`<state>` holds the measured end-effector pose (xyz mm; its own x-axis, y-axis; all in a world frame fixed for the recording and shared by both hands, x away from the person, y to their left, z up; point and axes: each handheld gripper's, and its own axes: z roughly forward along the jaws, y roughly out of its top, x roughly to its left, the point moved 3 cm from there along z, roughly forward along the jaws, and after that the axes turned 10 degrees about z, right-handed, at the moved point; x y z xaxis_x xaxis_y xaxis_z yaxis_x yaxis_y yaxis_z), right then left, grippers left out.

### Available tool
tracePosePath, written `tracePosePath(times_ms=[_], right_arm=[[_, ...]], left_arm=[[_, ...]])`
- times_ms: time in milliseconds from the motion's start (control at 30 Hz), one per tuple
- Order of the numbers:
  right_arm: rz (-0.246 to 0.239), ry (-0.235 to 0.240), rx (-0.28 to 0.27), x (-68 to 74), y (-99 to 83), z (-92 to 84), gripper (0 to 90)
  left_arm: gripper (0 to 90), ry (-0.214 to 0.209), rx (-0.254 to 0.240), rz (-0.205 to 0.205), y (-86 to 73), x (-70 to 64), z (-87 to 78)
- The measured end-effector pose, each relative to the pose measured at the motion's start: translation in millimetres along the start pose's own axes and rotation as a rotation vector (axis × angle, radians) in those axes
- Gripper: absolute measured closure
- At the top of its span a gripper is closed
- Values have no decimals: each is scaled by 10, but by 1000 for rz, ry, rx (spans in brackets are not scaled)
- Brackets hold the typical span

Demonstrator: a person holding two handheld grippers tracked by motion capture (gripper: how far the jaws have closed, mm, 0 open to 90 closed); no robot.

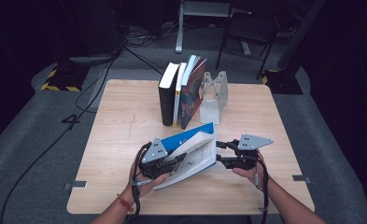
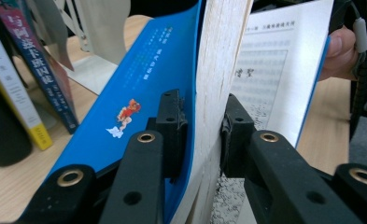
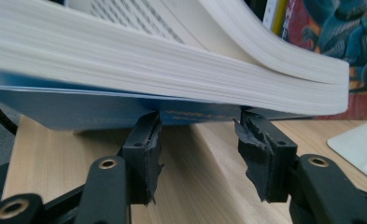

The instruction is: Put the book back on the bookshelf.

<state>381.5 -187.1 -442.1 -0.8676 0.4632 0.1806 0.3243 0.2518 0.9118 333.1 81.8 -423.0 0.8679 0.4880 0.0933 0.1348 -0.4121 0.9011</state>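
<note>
A blue-covered book [image 1: 190, 140] hangs partly open and tilted above the near half of the wooden table [image 1: 120, 116]. My left gripper [image 1: 180, 161] is shut on it. In the left gripper view the pads [image 2: 174, 123] pinch the blue front cover [image 2: 144, 79] together with a thick block of pages, while printed pages fan away to the right. My right gripper [image 1: 217, 152] stands open at the book's right edge. In the right gripper view its jaws [image 3: 197, 126] sit just under the book's blue cover [image 3: 78, 109] with bare table between them.
Three books [image 1: 179, 93] stand upright in a row at the table's far middle, leaning on a pale metal bookend [image 1: 214, 95] to their right. Cables and chair legs lie on the dark floor beyond the table.
</note>
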Motion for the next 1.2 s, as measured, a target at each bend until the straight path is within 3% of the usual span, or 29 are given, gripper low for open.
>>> tracePosePath(times_ms=[67, 167, 300, 333, 467, 567, 633, 667, 700, 733, 767, 833, 867, 967, 1000, 1033, 1067, 1200], right_arm=[[-26, -15, -7, 77, 57, -1, 495], [-49, -2, -49, 191, 166, 33, 495], [-79, -6, -62, 287, 248, 86, 492], [-86, -3, -55, 305, 257, 103, 492], [-79, -8, -34, 351, 275, 206, 489], [-58, -11, -52, 358, 298, 223, 490], [-26, 29, -148, 366, 417, 154, 531], [-55, 10, -150, 379, 474, 142, 533], [-55, 10, -150, 379, 474, 142, 533], [-82, -48, -121, 355, 494, 158, 543], [-82, -48, -121, 355, 494, 158, 543], [-49, -53, -98, 269, 436, 135, 531], [-21, -67, -111, 201, 414, 35, 527], [-44, -100, -68, 121, 319, -72, 506], [-44, -100, -68, 121, 319, -72, 506], [-31, -97, -38, 80, 253, -92, 489], [-29, -108, 31, 9, 95, -118, 472], [-31, -132, 165, -112, -225, -134, 454]], left_arm=[[736, 11, 12, -3, -5, -26, -59], [733, 13, -5, -29, -39, -15, -148], [706, 54, -59, -136, -153, -12, -295], [698, 64, -58, -142, -186, -24, -315], [632, 76, -2, -118, -304, -66, -307], [677, 77, 5, -120, -349, -55, -284], [732, 21, 28, -92, -376, -64, -153], [733, 21, 28, -92, -376, -64, -153], [733, -5, 61, -58, -379, -136, -54], [764, -49, 115, -4, -369, -258, 83], [763, -49, 115, -4, -369, -258, 83], [764, -22, 128, 27, -295, -335, 130], [763, -12, 139, 31, -265, -327, 128], [758, 20, 139, 60, -255, -327, 123], [758, 13, 140, 41, -276, -319, 125], [756, 10, 133, 35, -300, -308, 125], [756, 13, 136, 29, -326, -296, 118], [763, 28, 113, 33, -308, -274, 77]])
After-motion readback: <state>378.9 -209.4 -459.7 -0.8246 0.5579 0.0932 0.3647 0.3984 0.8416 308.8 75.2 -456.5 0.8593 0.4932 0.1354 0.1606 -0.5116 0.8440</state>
